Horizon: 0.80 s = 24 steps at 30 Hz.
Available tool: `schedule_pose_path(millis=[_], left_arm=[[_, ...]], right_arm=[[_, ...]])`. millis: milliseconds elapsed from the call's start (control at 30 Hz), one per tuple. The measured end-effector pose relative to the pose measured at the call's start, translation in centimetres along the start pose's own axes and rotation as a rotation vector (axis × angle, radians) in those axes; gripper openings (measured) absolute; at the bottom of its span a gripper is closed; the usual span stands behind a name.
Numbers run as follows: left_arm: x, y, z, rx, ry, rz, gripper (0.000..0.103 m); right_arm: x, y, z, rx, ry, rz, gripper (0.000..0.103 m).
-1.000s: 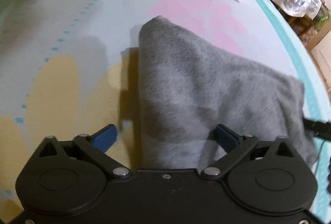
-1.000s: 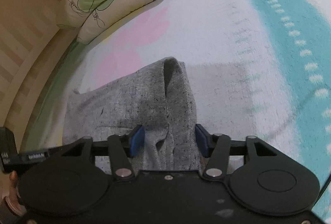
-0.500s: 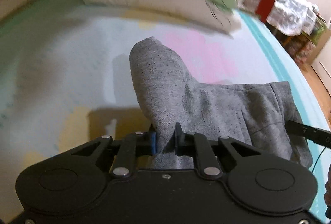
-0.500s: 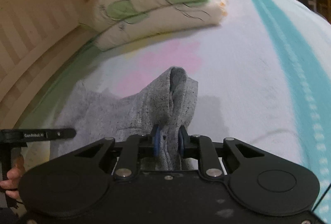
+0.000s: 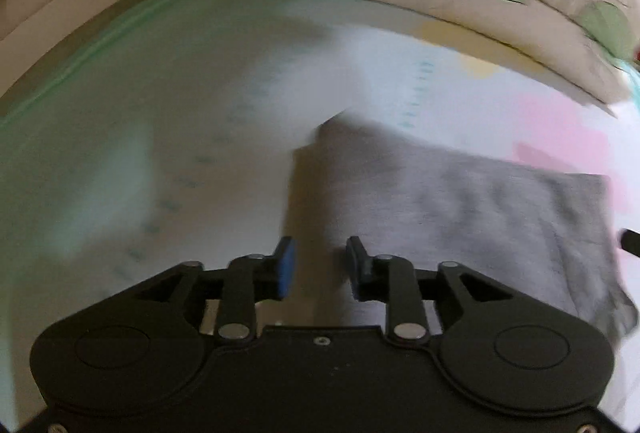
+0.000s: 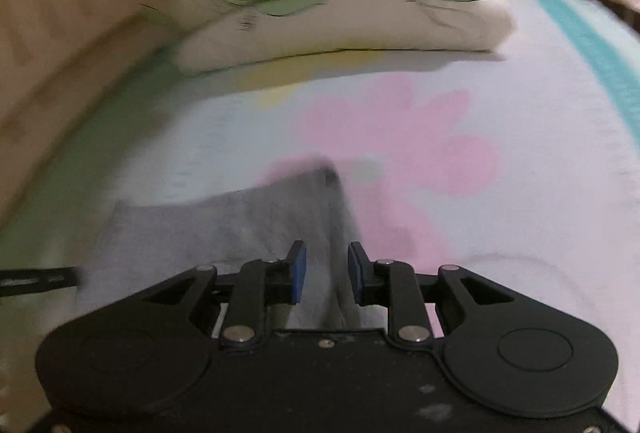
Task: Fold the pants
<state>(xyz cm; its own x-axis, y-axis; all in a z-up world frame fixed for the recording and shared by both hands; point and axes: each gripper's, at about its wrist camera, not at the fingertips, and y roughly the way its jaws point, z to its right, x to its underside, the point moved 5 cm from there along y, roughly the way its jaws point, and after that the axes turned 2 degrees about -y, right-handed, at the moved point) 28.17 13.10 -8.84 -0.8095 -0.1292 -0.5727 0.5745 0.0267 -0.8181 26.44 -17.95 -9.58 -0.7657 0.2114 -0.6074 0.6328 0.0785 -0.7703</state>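
Observation:
The grey pants point(image 5: 460, 201) lie on the bed sheet, blurred by motion in both views. My left gripper point(image 5: 320, 269) has its blue pads a little apart, with a grey fold of the pants between them. My right gripper point(image 6: 326, 273) also has its pads slightly apart, with a raised ridge of the pants point(image 6: 320, 217) between them. The pants spread to the left in the right wrist view and to the right in the left wrist view. The other gripper's black tip shows at each view's edge.
A folded cream quilt with green leaves point(image 6: 340, 5) lies at the head of the bed. The sheet point(image 6: 440, 137) has pink flower and teal stripe print. A wooden wall point(image 6: 48, 13) runs along the left side.
Both grippers went from open to shut on the pants, then moved toward the quilt end with the cloth. Now both sets of pads have parted a little and the views are blurred.

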Motion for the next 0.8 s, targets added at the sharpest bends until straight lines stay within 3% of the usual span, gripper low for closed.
schedule_pose_path(millis=[67,233,367,567,800], left_arm=[[0.4,-0.4,-1.0,0.010,-0.040,-0.006,0.045],[1.3,-3.4,-0.5,-0.029,-0.049,0.021,0.048],[2.6,-6.8,1.5,-0.063,-0.019,0.054,0.058],[4.4,-10.9,4.7,-0.078,0.057,0.126,0.061],[6.8,-13.6,7.2,-0.054,0.098,0.129,0.065]], right_arm=[[-0.3,-0.3,0.3,0.039,0.012,0.012,0.025],[0.1,-4.3,-0.4,0.040,-0.013,0.088,0.025],[1.4,-8.0,-1.5,0.007,-0.065,0.121,0.025],[3.3,-11.8,-2.5,-0.039,-0.090,0.149,0.027],[5.1,-15.0,-3.2,-0.047,-0.108,0.143,0.028]])
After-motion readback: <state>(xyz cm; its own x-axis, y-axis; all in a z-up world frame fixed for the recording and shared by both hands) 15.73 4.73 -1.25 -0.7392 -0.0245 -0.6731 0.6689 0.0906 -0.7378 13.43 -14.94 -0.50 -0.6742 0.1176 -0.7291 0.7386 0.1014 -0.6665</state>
